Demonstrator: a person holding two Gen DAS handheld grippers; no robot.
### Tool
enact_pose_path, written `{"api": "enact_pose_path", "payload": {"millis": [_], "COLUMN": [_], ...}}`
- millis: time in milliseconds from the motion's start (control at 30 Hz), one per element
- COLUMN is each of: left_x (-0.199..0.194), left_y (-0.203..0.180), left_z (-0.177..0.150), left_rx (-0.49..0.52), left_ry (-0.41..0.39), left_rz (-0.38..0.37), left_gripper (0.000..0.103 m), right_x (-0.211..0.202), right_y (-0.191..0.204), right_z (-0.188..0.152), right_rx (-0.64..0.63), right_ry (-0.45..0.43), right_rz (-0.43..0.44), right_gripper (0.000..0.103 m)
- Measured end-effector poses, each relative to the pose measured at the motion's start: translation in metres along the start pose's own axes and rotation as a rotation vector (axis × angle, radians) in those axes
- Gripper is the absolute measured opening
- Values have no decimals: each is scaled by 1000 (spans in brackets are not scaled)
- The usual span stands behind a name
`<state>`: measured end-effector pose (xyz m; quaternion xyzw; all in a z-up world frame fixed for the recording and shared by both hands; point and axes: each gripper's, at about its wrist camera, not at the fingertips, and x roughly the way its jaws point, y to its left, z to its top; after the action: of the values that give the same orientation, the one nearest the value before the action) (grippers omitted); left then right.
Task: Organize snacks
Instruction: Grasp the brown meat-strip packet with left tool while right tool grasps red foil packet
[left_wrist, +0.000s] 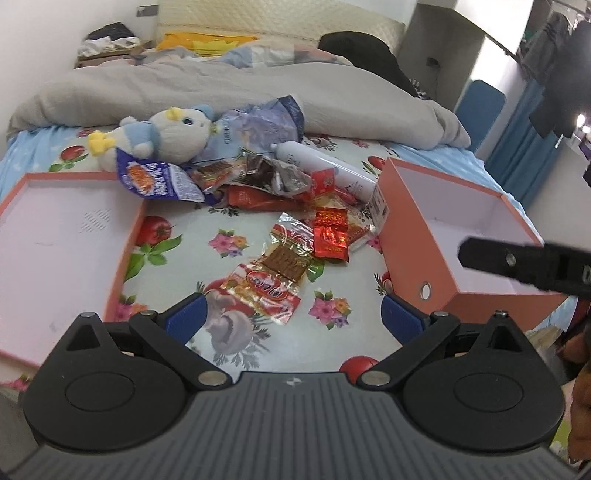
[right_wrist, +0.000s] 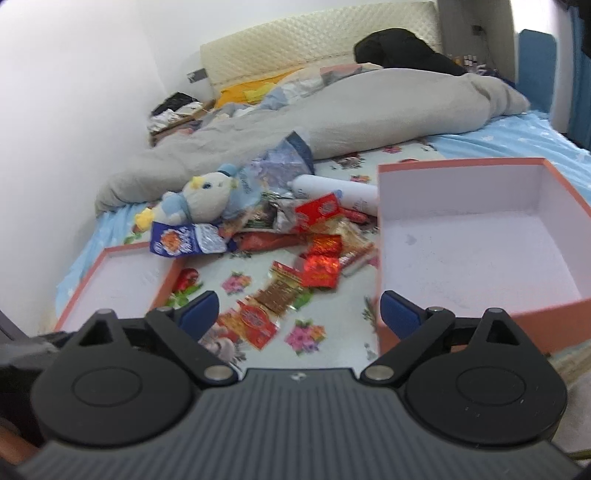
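A pile of shiny red and clear snack packets (left_wrist: 295, 236) is lying on the flowery bed sheet (left_wrist: 236, 218), between a deep orange cardboard box (left_wrist: 454, 236) and a flat orange box lid (left_wrist: 59, 258). The left gripper (left_wrist: 293, 317) and right gripper (right_wrist: 297, 314) are hanging above, jaws wide, holding nothing. A blue-and-white plush toy (left_wrist: 166, 133) is resting behind the pile.
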<state>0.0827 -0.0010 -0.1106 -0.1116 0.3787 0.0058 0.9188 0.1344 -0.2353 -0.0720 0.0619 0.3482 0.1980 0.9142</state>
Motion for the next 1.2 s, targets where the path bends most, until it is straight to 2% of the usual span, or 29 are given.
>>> {"api": "enact_pose_path", "payload": {"millis": [33,233,300,433,500,700,833,933,1067,1200], "left_x": [7,44,60,93,108,152,180,197,215,228], "left_y": [0,3,7,19,20,14,12,11,10,10], "left_z": [1,2,-2,-7,-8,-1,6,13,27,38], "left_rx": [4,28,33,19,42,196,274,304,322,311], "left_ry": [8,24,31,76,88,109,129,147,179,223], "left_rz": [-6,-25,-21,-49,-51,-63,-82,-114,-128,-159], "left_gripper": [102,102,102,101,101,101,101,101,100,99], "right_x": [4,31,45,73,85,124,157,185,220,238], "right_y": [1,8,11,12,14,18,4,-5,-8,-9], "right_z": [2,6,3,0,1,17,35,45,56,65], "right_rx": [-7,-20,-39,-50,-62,-91,-30,-10,-27,-49], "right_ry": [4,2,25,74,87,88,117,154,256,287], "right_rz": [3,19,-6,-12,-6,-23,-43,-69,-48,-87], "right_gripper": [82,78,73,67,67,67,66,66,66,66]}}
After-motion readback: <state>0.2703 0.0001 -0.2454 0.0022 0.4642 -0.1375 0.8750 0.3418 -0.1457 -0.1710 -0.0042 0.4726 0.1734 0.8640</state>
